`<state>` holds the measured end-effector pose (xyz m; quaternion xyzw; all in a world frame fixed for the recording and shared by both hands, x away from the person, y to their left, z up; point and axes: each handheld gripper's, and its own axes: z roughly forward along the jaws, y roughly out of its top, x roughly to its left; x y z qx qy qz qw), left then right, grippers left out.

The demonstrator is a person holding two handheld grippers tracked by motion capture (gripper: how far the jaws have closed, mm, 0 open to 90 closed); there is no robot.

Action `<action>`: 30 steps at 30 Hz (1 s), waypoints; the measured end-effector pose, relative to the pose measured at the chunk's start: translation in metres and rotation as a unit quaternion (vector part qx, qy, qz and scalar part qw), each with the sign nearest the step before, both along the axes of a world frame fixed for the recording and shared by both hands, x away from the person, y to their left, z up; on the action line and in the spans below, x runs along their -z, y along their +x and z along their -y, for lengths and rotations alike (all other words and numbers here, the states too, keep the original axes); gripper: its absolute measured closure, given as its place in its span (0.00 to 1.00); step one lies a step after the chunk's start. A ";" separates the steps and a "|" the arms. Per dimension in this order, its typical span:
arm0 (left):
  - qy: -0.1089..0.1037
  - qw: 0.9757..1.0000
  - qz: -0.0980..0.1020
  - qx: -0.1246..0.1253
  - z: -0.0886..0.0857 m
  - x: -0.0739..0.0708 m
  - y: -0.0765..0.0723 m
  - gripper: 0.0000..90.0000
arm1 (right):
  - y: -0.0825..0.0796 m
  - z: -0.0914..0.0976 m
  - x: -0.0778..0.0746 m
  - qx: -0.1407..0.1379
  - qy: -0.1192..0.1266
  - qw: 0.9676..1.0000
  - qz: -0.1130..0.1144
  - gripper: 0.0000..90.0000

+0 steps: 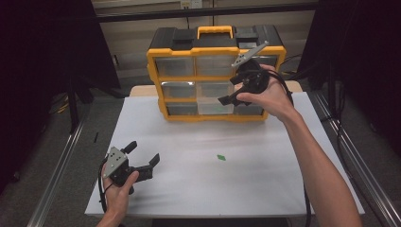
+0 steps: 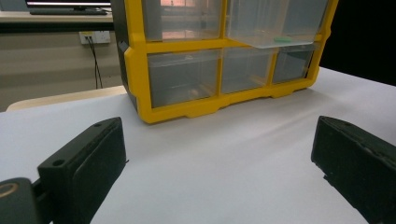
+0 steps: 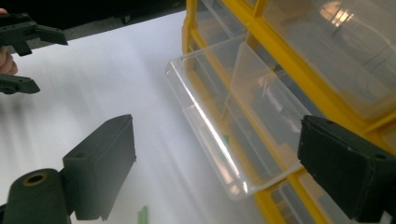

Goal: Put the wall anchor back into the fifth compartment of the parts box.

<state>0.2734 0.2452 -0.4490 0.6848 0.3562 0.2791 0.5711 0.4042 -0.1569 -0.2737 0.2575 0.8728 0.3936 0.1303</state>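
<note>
Drawer pulled out; right gripper fingers apart, empty, beside it.

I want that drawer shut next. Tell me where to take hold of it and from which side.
Judging by its pose, take the drawer by its front lip, coming from the table side, straight at the cabinet. It sticks out of the middle column, so that clear front edge is the free part. The right gripper hangs open beside it.

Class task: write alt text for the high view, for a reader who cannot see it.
A person's right gripper, jaws open, hovers at a pulled-out clear drawer of a yellow organizer on a white table. The left gripper rests open near the table's front left; a small green piece lies mid-table.
</note>
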 end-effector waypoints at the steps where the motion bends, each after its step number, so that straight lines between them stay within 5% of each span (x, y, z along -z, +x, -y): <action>1: 0.001 1.000 -0.001 -0.003 0.000 0.000 0.000 0.04 | -0.002 0.002 0.003 0.003 0.004 1.000 0.002 0.12; 11: 0.000 1.000 -0.002 -0.004 0.000 0.000 0.000 0.04 | -0.025 0.020 0.025 0.020 0.052 0.998 0.011 0.09; 30: 0.001 1.000 -0.003 -0.003 0.000 0.000 0.000 0.04 | -0.053 0.013 0.100 0.012 0.072 0.997 -0.018 0.07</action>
